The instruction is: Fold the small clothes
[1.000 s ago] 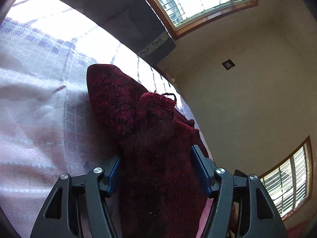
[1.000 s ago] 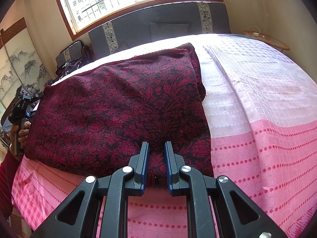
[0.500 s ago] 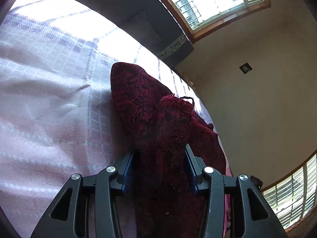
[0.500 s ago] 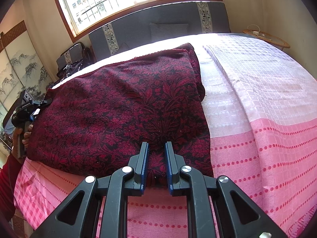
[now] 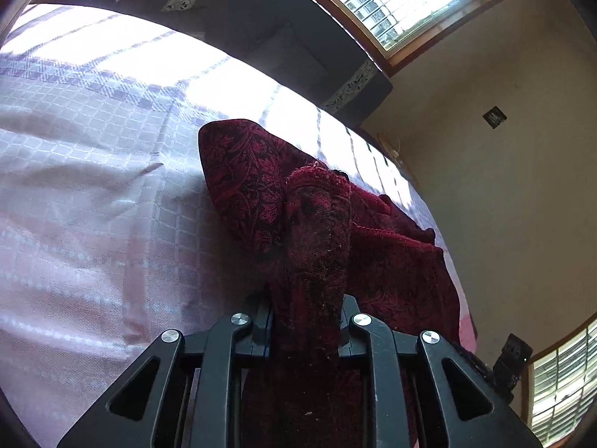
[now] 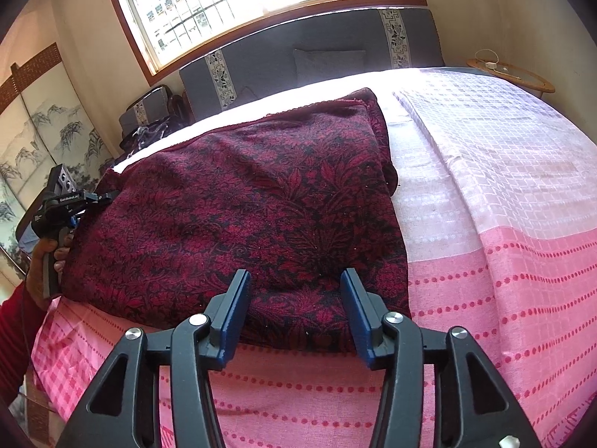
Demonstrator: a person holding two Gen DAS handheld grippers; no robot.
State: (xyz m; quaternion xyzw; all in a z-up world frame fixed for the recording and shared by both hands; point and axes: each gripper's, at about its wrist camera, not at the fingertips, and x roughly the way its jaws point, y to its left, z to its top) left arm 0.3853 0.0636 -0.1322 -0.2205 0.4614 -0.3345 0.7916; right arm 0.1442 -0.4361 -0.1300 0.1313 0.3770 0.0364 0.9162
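The left claw [image 5: 304, 330] has just closed, pinching the red cloth [image 6: 238, 216] at its nine o'clock edge to lift a fold, while the right claw [image 6: 294, 310] has just spread open, releasing the six o'clock hem.

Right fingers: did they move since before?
Yes. The right gripper has just been opening; its fingers now stand apart over the red cloth's near edge, not pinching it. Against the bedspread, the hand stayed put.

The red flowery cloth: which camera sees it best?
The right wrist view: the red flowery cloth lies spread over the bed, nearly all visible. The left wrist view shows only a bunched, shadowed edge pinched in the left hand-held gripper.
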